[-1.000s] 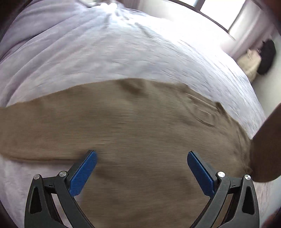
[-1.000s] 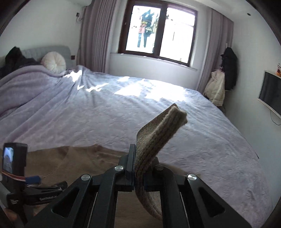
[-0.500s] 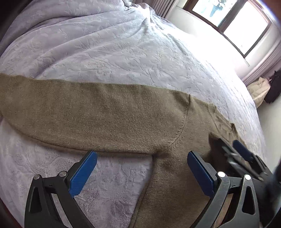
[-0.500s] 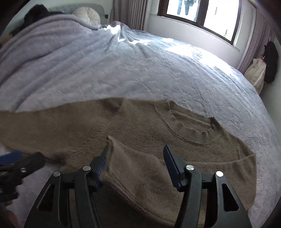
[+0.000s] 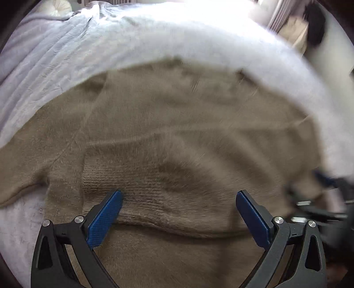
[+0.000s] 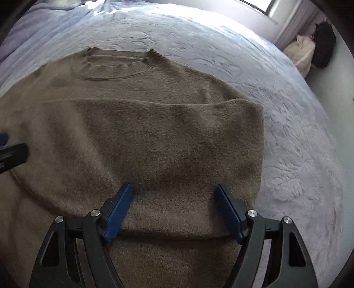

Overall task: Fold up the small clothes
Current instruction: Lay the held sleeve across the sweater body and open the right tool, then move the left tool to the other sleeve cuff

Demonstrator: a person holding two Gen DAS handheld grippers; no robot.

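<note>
A tan knit sweater [image 6: 124, 93] lies flat on the lavender bedspread [image 6: 298, 144], its neckline [image 6: 115, 64] at the far side. One sleeve [image 6: 177, 137] lies folded across the body, and its ribbed cuff [image 5: 137, 188] shows in the left wrist view. My right gripper [image 6: 174, 186] hovers over this sleeve with its jaws opening, and the pads touch no cloth. My left gripper [image 5: 178, 193] stands open just above the cuff end of the sleeve and holds nothing. Each gripper shows at the edge of the other's view, blurred.
The bedspread [image 5: 55, 66] stretches far beyond the sweater on all sides. A round pale cushion [image 5: 58, 5] sits at the head of the bed. A cream bag and a black bag [image 6: 318, 44] stand by the wall past the bed's right edge.
My right gripper came down, laid the sleeve across the sweater's body and opened off it. My left gripper swung from the outstretched left sleeve over to the folded sleeve's cuff.
</note>
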